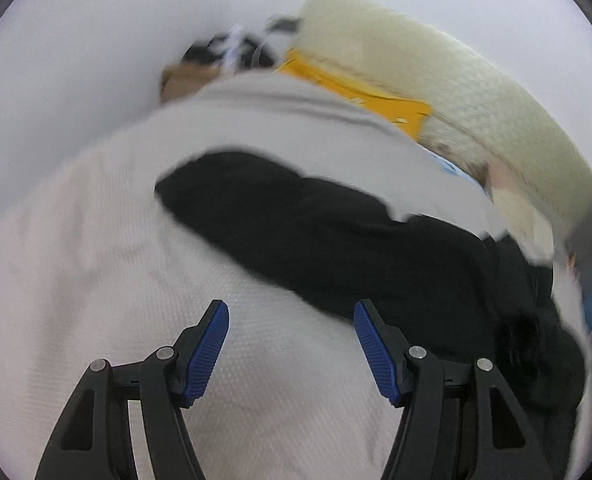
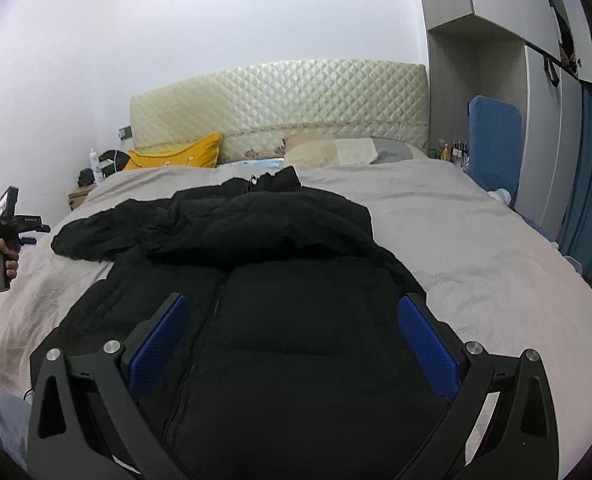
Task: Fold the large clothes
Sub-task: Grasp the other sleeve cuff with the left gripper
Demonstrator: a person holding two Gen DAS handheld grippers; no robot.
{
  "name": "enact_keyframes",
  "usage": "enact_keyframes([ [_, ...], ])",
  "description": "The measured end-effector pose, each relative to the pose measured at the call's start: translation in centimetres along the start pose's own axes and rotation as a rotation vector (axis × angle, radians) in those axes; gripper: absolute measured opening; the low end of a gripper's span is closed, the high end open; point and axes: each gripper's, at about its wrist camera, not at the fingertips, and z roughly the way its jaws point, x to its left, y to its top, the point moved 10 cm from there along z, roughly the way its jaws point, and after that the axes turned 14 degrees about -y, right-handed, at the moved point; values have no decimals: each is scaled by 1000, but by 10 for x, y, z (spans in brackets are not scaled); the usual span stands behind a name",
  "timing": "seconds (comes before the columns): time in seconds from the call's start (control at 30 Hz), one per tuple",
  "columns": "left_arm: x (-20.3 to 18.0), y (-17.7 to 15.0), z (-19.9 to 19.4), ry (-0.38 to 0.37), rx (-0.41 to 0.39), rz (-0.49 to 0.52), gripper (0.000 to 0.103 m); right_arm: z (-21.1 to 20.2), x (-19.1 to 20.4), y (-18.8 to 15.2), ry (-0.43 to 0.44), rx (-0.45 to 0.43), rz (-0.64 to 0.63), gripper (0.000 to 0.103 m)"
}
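Observation:
A black puffer jacket [image 2: 296,280] lies front up on the light grey bedspread [image 2: 476,248], its zip running toward me. One sleeve [image 2: 107,232] stretches out to the left and the upper part is bunched up. My right gripper [image 2: 291,304] hovers open over the jacket's lower front, its blue pads wide apart with nothing pressed between them. In the blurred, tilted left wrist view, my left gripper [image 1: 291,312] stands open above bare bedspread [image 1: 95,280], just short of the black sleeve [image 1: 316,232]. The right wrist view shows a hand holding the left gripper [image 2: 35,234] at the bed's left edge.
A quilted cream headboard [image 2: 279,100] stands at the far end of the bed, with a yellow pillow [image 2: 175,156] and pale pillows [image 2: 336,150] before it. A cluttered nightstand [image 2: 83,192] is at the far left. On the right are a grey wardrobe [image 2: 496,40], a blue padded board [image 2: 494,144] and a curtain [image 2: 588,184].

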Motion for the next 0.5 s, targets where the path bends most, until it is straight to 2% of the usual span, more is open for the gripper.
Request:
enact_keyframes([
  [0.1,55,3,29,-67,-10,-197,65,10,2,-2,-26,33,-1,103],
  [0.27,112,12,70,-208,-69,-417,65,29,10,-4,-51,78,-3,103],
  [0.37,121,24,96,-318,-88,-465,65,41,19,-6,-57,112,-11,103],
  [0.5,126,38,131,-363,-102,-468,65,54,27,-6,-69,139,-10,103],
])
